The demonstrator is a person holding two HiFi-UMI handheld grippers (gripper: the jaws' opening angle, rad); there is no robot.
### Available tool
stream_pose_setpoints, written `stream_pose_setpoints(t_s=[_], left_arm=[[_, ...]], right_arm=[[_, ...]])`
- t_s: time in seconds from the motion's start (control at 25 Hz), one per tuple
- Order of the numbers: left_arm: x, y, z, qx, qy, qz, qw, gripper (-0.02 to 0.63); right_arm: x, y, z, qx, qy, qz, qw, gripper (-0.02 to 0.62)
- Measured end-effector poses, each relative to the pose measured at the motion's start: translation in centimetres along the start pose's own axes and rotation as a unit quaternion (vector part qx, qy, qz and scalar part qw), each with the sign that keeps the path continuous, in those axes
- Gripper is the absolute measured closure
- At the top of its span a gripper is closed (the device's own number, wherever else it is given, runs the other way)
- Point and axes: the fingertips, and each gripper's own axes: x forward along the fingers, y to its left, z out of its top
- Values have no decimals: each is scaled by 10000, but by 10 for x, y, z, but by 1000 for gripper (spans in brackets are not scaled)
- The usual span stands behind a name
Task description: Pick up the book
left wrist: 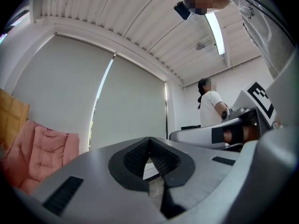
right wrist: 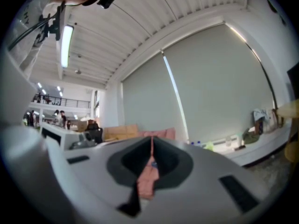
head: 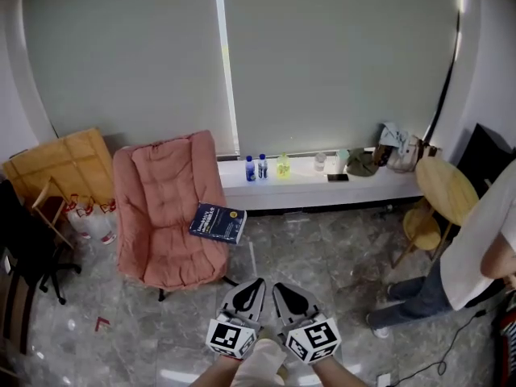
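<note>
A dark blue book point(head: 218, 222) lies flat on the right edge of the seat of a pink padded chair point(head: 165, 208). Both grippers hover over the marble floor near the bottom of the head view, side by side, well short of the book. My left gripper point(head: 255, 285) has its jaws together and holds nothing. Close beside it, my right gripper point(head: 280, 289) is also shut and empty. In the left gripper view the left gripper point(left wrist: 149, 143) points at the window blind, with the chair point(left wrist: 37, 155) at the left. In the right gripper view the right gripper point(right wrist: 152, 141) lines up with the chair point(right wrist: 148, 177).
A white window ledge point(head: 367, 185) carries bottles point(head: 262, 168) and small items. A round wooden table point(head: 446, 188) and a stool point(head: 422, 228) stand at the right beside a person point(head: 476, 248). A black office chair point(head: 24, 248), cardboard point(head: 64, 164) and water jugs point(head: 93, 220) are at the left.
</note>
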Motion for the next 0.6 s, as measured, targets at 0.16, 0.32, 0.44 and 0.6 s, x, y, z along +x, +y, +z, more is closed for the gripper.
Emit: stream_pose_setpoints(t_s=[0.16, 0.32, 0.44, 0.6], left_arm=[[11, 13, 0, 7, -28, 91, 10000, 589], [23, 27, -5, 12, -6, 178, 9998, 589], [33, 41, -7, 16, -15, 280, 9996, 589], [48, 65, -12, 0, 41, 426, 9991, 589]], right_arm=[[15, -11, 0, -2, 44, 3, 10000, 581], [34, -21, 0, -11, 74, 68, 9999, 581], [54, -27, 0, -7, 112, 173, 9998, 581], [82, -33, -2, -21, 191, 358, 9992, 581]])
